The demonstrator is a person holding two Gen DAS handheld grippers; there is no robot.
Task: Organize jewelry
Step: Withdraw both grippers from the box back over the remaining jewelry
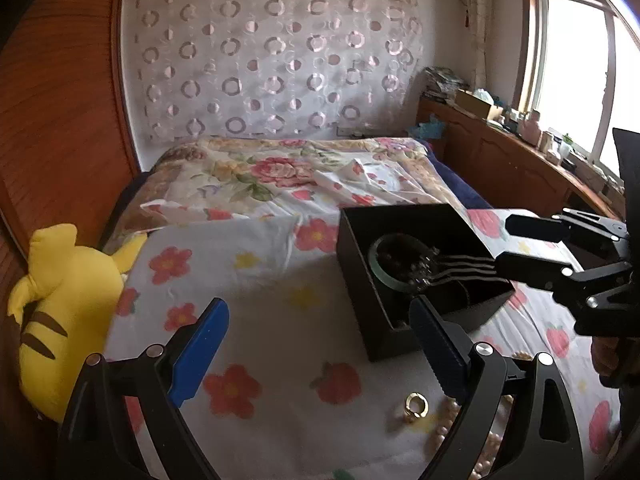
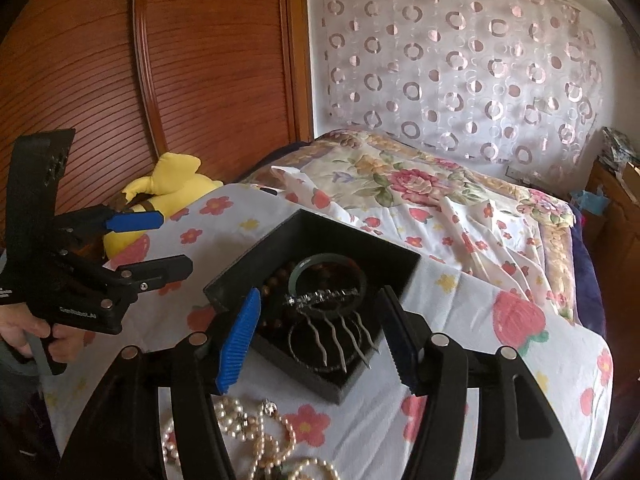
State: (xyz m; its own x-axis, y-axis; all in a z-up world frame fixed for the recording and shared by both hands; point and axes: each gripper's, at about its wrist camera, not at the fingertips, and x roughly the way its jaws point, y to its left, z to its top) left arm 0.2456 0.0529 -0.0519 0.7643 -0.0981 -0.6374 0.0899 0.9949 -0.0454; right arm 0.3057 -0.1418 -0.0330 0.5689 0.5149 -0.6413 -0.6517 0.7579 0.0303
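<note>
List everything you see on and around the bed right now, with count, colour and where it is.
Box: one, black, open, on the flowered sheet in the middle.
Bangle: one, pale green, inside the box.
Hair comb: one, silver, with wavy prongs, lying in the box over the bangle.
Bead bracelet: one, brown, at the box's left side in the right wrist view.
Pearl necklaces: number unclear, cream, heaped on the sheet in front of the box.
Ring: one, gold, on the sheet beside the pearls.
Plush toy: one, yellow, at the bed's edge by the wooden wardrobe.
Left gripper: open, empty.
Right gripper: open, above the box.
</note>
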